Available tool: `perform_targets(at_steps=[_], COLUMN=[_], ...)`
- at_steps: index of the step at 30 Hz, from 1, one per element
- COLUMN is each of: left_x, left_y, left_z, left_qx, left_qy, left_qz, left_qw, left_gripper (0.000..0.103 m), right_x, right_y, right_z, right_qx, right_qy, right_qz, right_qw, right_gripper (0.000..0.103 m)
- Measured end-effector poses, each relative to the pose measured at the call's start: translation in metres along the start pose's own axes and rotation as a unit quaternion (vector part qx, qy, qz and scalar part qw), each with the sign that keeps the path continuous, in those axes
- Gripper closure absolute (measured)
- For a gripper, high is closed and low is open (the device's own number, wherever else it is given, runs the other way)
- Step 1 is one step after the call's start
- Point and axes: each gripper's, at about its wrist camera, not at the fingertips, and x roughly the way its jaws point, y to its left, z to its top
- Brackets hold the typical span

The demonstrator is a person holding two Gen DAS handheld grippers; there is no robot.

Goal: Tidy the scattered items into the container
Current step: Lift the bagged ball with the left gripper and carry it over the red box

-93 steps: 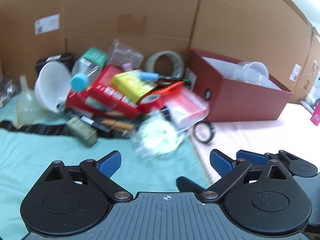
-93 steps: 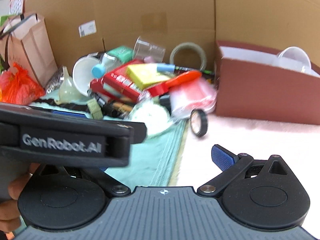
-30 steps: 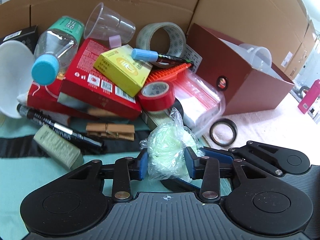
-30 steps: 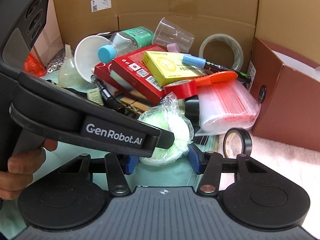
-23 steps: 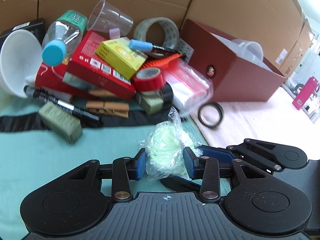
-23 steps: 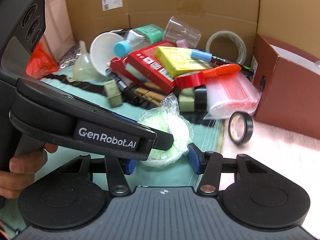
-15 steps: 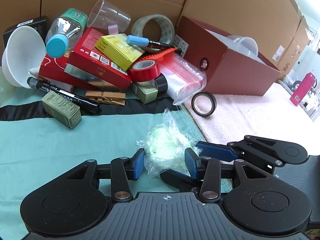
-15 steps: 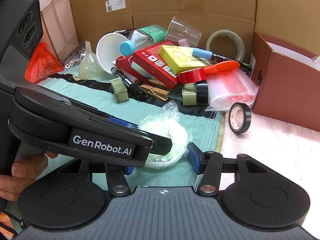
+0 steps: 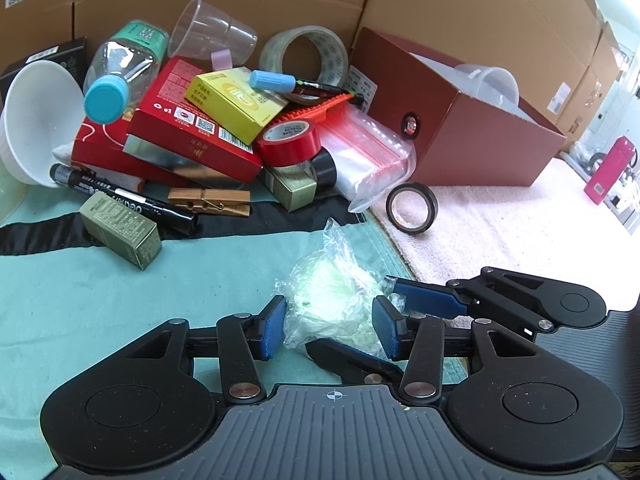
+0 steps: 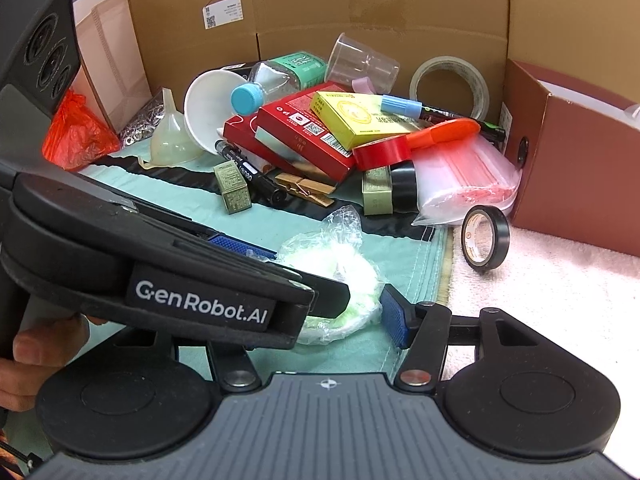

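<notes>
A pale green item wrapped in crinkled clear plastic (image 9: 332,300) sits between the blue pads of my left gripper (image 9: 329,326), which is shut on it. In the right wrist view the same bag (image 10: 336,276) lies between my right gripper's pads too; its left finger is hidden behind the left gripper's body, and its right pad (image 10: 394,320) touches the plastic. The dark red box (image 9: 472,128) stands at the right with a clear plastic cup (image 9: 494,84) inside. The pile of scattered items (image 9: 208,120) lies beyond on the teal cloth.
The pile holds a red box (image 9: 188,140), yellow box (image 9: 236,100), water bottle (image 9: 120,68), clear cup (image 9: 208,32), tape rolls (image 9: 304,56), marker (image 9: 120,196), clothespin (image 9: 208,202), zip bags (image 9: 368,156). A black tape ring (image 9: 412,208) stands on the pink towel (image 9: 500,232). Cardboard walls enclose the back.
Both grippers closed around the plastic-wrapped green item near the pile, then drew back toward me with it. The pile now sits farther away.
</notes>
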Motion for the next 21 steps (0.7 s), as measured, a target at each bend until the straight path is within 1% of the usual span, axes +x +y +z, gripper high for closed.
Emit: perform_targets(at_steps=[2,8,11,12,16,21], left_x=[0.0,-0.005,-0.011,-0.014,-0.029,-0.048], left_y=[-0.001,-0.004,-0.01,-0.013,-0.03,-0.058], left_z=[0.0,-0.002,-0.002,-0.001,0.008,0.027], left_qx=[0.006,0.005,0.009,0.012,0.027,0.058], left_qy=[0.001,0.001,-0.003,-0.007,-0.03,-0.071], left_qz=[0.005,0.004,0.005,0.005,0.0,0.001], left_qw=[1.0,1.0,0.9999,0.9999,0.9992,0.9958], left_gripper=[0.047,0.054,0.06,0.061,0.061,0.061], right_x=[0.0,-0.006,-0.014,-0.017,-0.036,-0.064], right_y=[0.001,0.0,-0.002,-0.002,-0.006,-0.013], right_z=[0.0,-0.001,-0.002,-0.002,0.005,0.02], right_qx=[-0.001,0.008,0.014,0.015,0.014,0.008], right_qy=[0.001,0.002,-0.001,-0.005,-0.027,-0.07], right_qz=[-0.001,0.003,0.002,0.001,-0.01,-0.033], right_qw=[1.0,1.0,1.0,1.0,0.999,0.997], right_gripper=[0.04,0.04,0.04,0.04,0.04,0.04])
